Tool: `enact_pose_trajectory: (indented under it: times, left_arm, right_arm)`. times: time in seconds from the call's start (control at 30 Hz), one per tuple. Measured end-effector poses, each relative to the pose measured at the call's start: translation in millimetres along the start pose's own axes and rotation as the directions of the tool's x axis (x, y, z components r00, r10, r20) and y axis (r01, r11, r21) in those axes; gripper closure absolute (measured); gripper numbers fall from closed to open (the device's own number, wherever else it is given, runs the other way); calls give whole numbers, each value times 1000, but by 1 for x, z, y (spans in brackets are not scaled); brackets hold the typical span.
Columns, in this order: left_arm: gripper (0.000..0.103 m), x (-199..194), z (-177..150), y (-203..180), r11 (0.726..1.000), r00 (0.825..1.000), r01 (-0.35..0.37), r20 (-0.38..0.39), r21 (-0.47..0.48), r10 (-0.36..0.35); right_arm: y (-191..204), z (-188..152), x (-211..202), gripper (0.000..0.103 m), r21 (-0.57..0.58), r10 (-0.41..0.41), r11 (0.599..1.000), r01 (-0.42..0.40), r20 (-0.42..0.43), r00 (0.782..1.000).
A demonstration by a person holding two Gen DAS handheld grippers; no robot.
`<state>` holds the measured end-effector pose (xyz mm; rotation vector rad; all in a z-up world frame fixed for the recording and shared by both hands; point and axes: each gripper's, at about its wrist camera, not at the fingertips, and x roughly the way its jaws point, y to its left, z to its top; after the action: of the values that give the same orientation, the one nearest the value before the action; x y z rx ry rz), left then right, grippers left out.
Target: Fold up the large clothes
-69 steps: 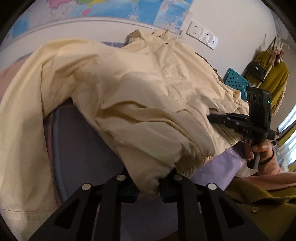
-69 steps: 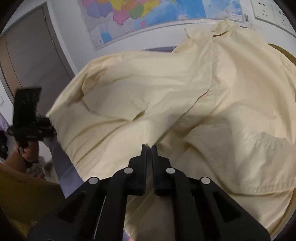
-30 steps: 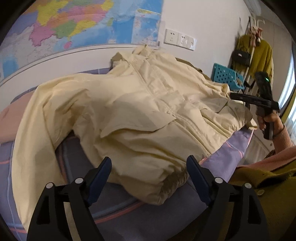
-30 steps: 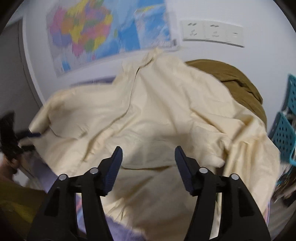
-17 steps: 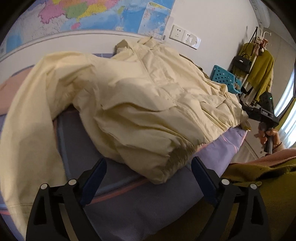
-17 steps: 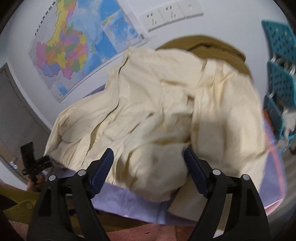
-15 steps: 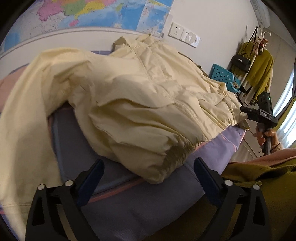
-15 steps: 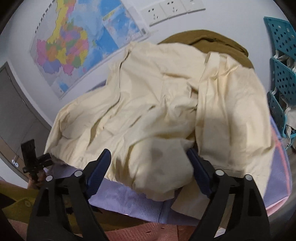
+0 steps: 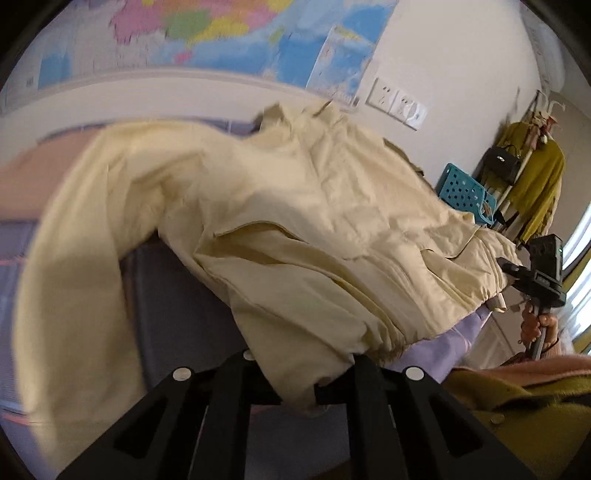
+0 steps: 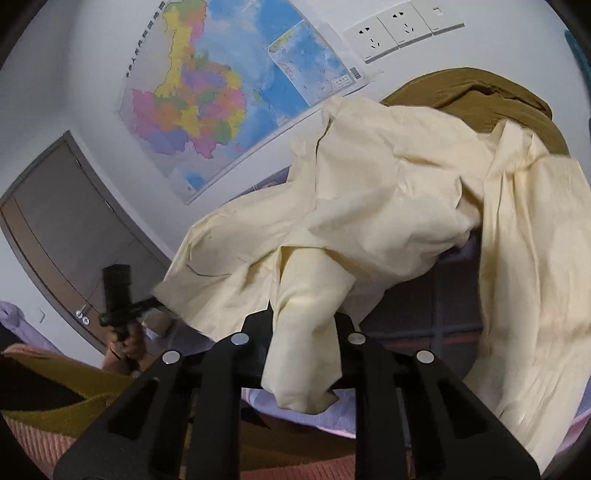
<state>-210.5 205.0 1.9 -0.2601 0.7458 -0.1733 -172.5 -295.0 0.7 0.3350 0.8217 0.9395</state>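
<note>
A large cream jacket [image 9: 288, 229] lies spread on a bed with a lilac sheet [image 9: 454, 343], collar toward the far wall. My left gripper [image 9: 299, 384] is shut on the jacket's near hem corner, cloth bunched between its fingers. My right gripper [image 10: 303, 354] is shut on the other hem corner of the jacket [image 10: 369, 206], with a fold hanging over its jaws. The right gripper shows in the left wrist view [image 9: 517, 273] at the far right hem. The left gripper shows in the right wrist view [image 10: 159, 304] at the left hem. The hem is lifted off the sheet.
An olive-brown garment [image 10: 480, 96] lies behind the jacket by the wall. A map [image 10: 221, 92] and sockets [image 10: 399, 29] are on the wall. A teal basket [image 9: 461, 192] and a coat rack with a mustard garment [image 9: 535, 184] stand at the right. A door [image 10: 55, 236] is at the left.
Both grippers were open and clear of the jacket half a second ago. Both have since closed on the near hem corners, and the hem is now raised.
</note>
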Motion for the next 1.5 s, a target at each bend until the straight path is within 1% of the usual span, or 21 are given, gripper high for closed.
enact_pose_trajectory:
  times: [0.03,0.07,0.13,0.2,0.3,0.33,0.37,0.47,0.5,0.57,0.67,0.77,0.87,0.93,1.0,1.07,1.17,1.23,1.33,1.43,1.5]
  left_arm:
    - [94,-3,-1,-2,1000,1000,-14,-11,23,14]
    - [90,-1,-1,-2,999,999,-28,-27,40,29]
    - [81,8,-7,-7,992,993,-80,-83,102,89]
    - [67,10,-11,-15,983,989,-100,-95,155,116]
    - [56,-19,-11,-20,978,999,-48,-4,202,50]
    - [50,-34,-10,-21,975,999,-34,44,221,25]
    - [37,-45,-9,-22,971,996,-31,83,236,11]
    - [29,-79,2,-31,962,977,-8,208,272,-51]
    - [26,-79,7,-35,961,974,-15,221,277,-49]
    - [25,-66,19,-47,954,977,-9,206,298,-55]
    - [25,-22,32,-71,939,992,26,105,342,-65]
    - [25,22,40,-87,934,998,60,-9,352,-61]
    - [26,68,44,-101,939,989,111,-125,326,-73]
    - [27,95,46,-107,942,981,115,-186,316,-58]
    - [27,115,48,-112,944,970,142,-230,297,-73]
    - [27,129,51,-119,943,963,157,-258,293,-81]
    - [27,142,55,-125,948,956,165,-282,273,-85]
    - [27,147,56,-126,951,955,156,-288,267,-76]
    - [29,151,59,-127,958,951,151,-299,244,-74]
    - [38,161,64,-129,963,950,126,-308,240,-48]
    - [44,167,70,-128,970,949,110,-313,218,-37]
  right_arm:
    - [-2,-2,5,73,-11,-50,999,50,-33,998]
    - [-8,-6,13,68,-17,-118,993,117,-90,989]
    - [-17,-12,22,60,-11,-162,987,162,-142,977]
    - [-20,-12,19,54,5,-155,988,157,-139,978]
    - [-11,1,-3,32,-25,-227,974,225,-65,972]
    - [-8,8,-12,32,-34,-250,968,249,-35,968]
    - [-7,13,-17,32,-40,-262,964,261,-16,965]
    - [1,31,-30,30,-70,-292,953,295,48,955]
    - [3,37,-28,30,-85,-302,948,306,55,952]
    - [6,51,-15,30,-127,-363,921,368,59,930]
    - [3,71,18,30,-176,-390,904,390,35,920]
    - [-3,87,56,31,-250,-449,867,432,-11,894]
    - [-6,98,96,35,-327,-500,828,455,-61,864]
    - [-5,103,117,45,-383,-517,807,450,-88,851]
    - [-5,106,137,50,-448,-555,766,460,-100,826]
    - [-6,109,151,60,-496,-590,728,474,-100,801]
    - [-9,113,158,75,-507,-589,726,465,-107,801]
    - [-12,114,158,90,-506,-587,727,464,-107,803]
    - [-11,116,156,102,-507,-582,726,464,-93,808]
    - [-3,125,155,102,-527,-596,696,488,-43,802]
    - [-2,137,149,102,-502,-585,705,501,-11,811]
